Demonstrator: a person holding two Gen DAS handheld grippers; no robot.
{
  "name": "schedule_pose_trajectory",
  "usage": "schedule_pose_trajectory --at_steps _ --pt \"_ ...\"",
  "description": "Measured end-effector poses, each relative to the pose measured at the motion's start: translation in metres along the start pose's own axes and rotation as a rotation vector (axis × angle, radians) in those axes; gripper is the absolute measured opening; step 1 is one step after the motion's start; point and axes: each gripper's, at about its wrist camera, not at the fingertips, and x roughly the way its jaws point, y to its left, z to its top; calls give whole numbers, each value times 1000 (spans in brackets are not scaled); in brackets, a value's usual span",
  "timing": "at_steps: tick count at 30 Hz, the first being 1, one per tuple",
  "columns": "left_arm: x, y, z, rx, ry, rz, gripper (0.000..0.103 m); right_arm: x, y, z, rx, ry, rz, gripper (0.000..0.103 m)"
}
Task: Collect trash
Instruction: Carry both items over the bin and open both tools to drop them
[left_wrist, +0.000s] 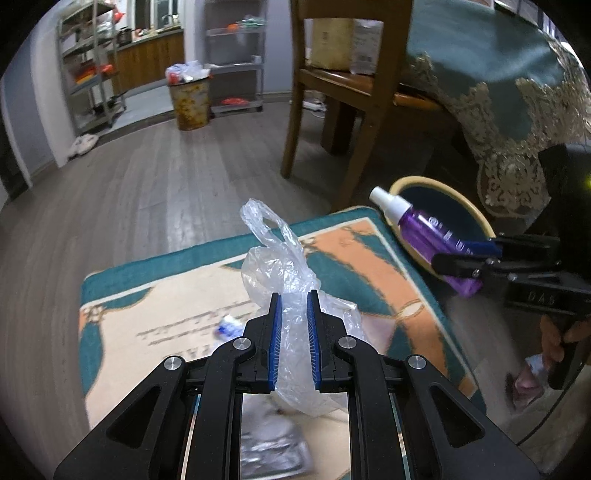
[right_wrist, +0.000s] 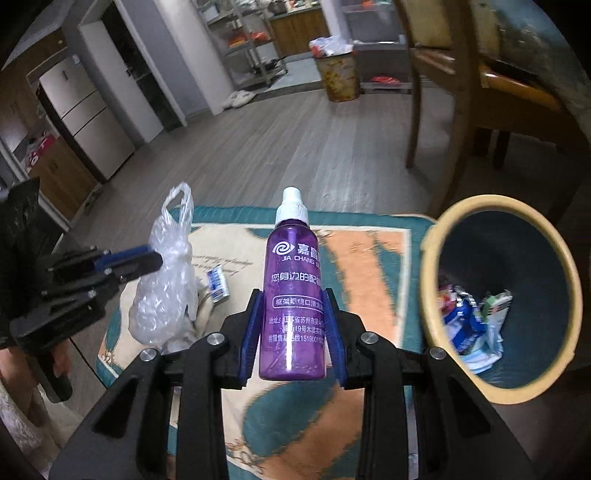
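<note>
Printed in white on the purple spray bottle (right_wrist: 293, 295) clamped between the pads of the right claw (right_wrist: 293, 332): a swirl logo, then "嘉昌" with "JIA CHANG" beneath in Latin capitals, cut off at the bottle's curve. Lower down, a line beginning "您身边的配", partly turned out of sight. Just above the pads, a boxed line, roughly "框架眼镜口清洗", blurred. Between the pads, smaller address lines, among them "苏州市" and "19号", and a number starting "1519001", the rest hidden. Embossed on the right claw's black body (left_wrist: 543, 297), seen upside down from the left wrist view: something like "DAS", not surely legible. On the mat (left_wrist: 177, 328) ahead of the left claw (left_wrist: 294, 339): a row of blurred, unreadable lettering.
</note>
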Motion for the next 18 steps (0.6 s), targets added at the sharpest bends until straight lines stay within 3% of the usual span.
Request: schedule_pose_trajectory --at_steps 18 --pt "50 -106 42 97 3 -87 15 -55 -125 0 201 -102 -93 32"
